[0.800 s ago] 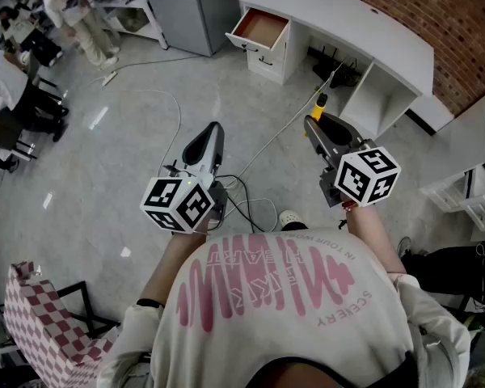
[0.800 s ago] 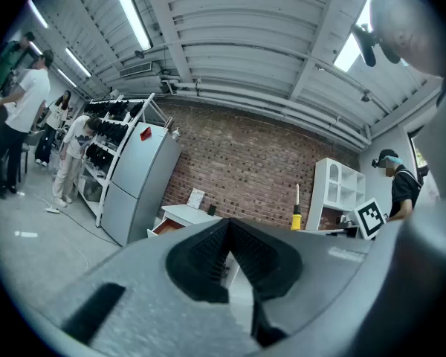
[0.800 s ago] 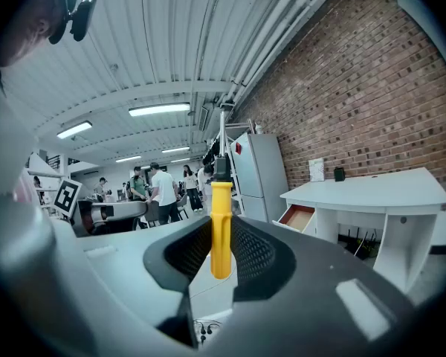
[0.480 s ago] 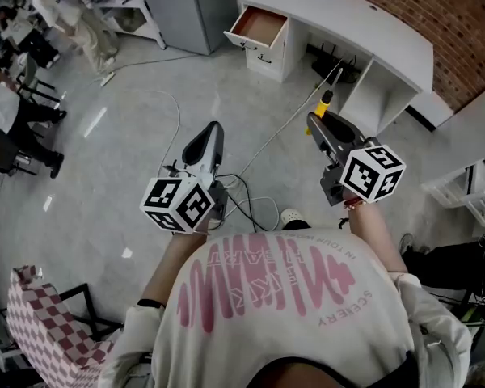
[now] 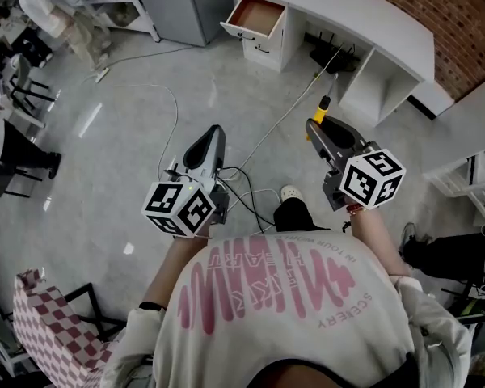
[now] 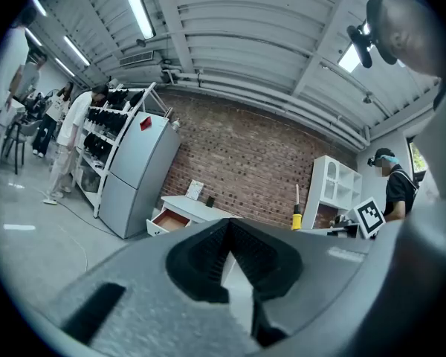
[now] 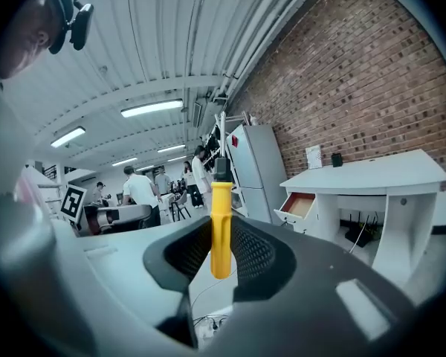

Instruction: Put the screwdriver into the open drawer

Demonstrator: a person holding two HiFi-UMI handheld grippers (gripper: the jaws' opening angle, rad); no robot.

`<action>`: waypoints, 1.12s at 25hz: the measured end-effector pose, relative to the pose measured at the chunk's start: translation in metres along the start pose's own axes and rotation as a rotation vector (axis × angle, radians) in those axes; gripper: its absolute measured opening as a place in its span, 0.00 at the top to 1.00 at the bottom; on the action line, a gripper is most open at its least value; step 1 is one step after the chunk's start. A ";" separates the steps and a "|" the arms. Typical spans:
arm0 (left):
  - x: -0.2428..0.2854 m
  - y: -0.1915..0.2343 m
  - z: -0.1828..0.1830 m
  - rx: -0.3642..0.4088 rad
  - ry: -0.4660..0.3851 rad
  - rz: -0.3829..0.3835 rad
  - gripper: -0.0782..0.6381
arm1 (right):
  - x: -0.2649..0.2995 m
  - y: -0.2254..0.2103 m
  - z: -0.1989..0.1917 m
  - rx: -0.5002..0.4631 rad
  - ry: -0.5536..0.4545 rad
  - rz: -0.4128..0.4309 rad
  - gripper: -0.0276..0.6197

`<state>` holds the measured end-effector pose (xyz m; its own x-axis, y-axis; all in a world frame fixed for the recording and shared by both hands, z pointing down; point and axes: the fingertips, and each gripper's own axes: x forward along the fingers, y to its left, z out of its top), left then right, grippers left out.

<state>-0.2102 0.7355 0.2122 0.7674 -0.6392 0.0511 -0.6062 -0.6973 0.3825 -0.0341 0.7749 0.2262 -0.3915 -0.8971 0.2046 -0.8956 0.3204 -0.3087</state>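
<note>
My right gripper point(image 5: 314, 127) point(image 7: 221, 257) is shut on the yellow handle of the screwdriver point(image 5: 323, 104) point(image 7: 221, 227). The tool stands upright between the pads, its black collar and shaft pointing away from me. My left gripper point(image 5: 213, 139) point(image 6: 226, 233) is shut with nothing in it, level beside the right one. The open drawer point(image 5: 257, 15) point(image 7: 300, 204) point(image 6: 171, 219) shows a brown inside and sticks out of the left end of the white desk point(image 5: 364, 21) point(image 7: 372, 173), well ahead of both grippers. In the left gripper view the screwdriver point(image 6: 296, 216) shows at the right.
A grey fridge point(image 5: 182, 2) stands left of the drawer. Cables point(image 5: 246, 192) trail over the floor between me and the desk. Several people point(image 5: 44, 18) stand and sit at the far left. A checkered chair point(image 5: 44, 330) is near left, and white shelves point(image 5: 469, 192) at the right.
The desk and drawer have slid up in the head view and a shoe shows below the grippers. Both grippers keep their pose, and the screwdriver is still in the right one.
</note>
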 end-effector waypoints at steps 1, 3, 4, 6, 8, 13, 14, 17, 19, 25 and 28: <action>0.004 0.004 -0.002 -0.006 0.005 0.007 0.89 | 0.005 -0.003 -0.002 0.005 0.006 0.005 0.82; 0.014 0.012 -0.004 -0.013 0.008 0.023 0.89 | 0.019 -0.012 -0.003 0.000 0.021 0.022 0.82; 0.021 0.015 -0.004 -0.012 0.008 0.028 0.89 | 0.027 -0.018 -0.002 -0.005 0.027 0.031 0.82; 0.040 0.018 -0.001 -0.003 0.006 0.031 0.89 | 0.043 -0.034 0.004 -0.020 0.036 0.042 0.82; 0.063 0.025 0.002 0.002 0.005 0.042 0.89 | 0.063 -0.054 0.013 -0.047 0.045 0.052 0.82; 0.124 0.043 0.014 0.000 -0.013 0.102 0.89 | 0.105 -0.107 0.040 -0.165 0.086 0.091 0.82; 0.137 0.045 0.018 0.002 -0.022 0.114 0.89 | 0.113 -0.118 0.048 -0.184 0.088 0.099 0.82; 0.173 0.052 0.026 0.004 -0.045 0.146 0.89 | 0.136 -0.148 0.068 -0.197 0.085 0.137 0.82; 0.194 0.054 0.028 0.002 -0.053 0.163 0.89 | 0.147 -0.166 0.078 -0.188 0.084 0.161 0.82; 0.245 0.059 0.035 0.011 -0.079 0.192 0.89 | 0.175 -0.214 0.098 -0.186 0.084 0.198 0.82; 0.263 0.065 0.037 0.016 -0.083 0.208 0.89 | 0.188 -0.230 0.104 -0.187 0.084 0.213 0.82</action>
<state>-0.0554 0.5104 0.2166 0.6061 -0.7938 0.0505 -0.7532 -0.5524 0.3572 0.1198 0.5006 0.2393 -0.5840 -0.7780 0.2318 -0.8117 0.5564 -0.1776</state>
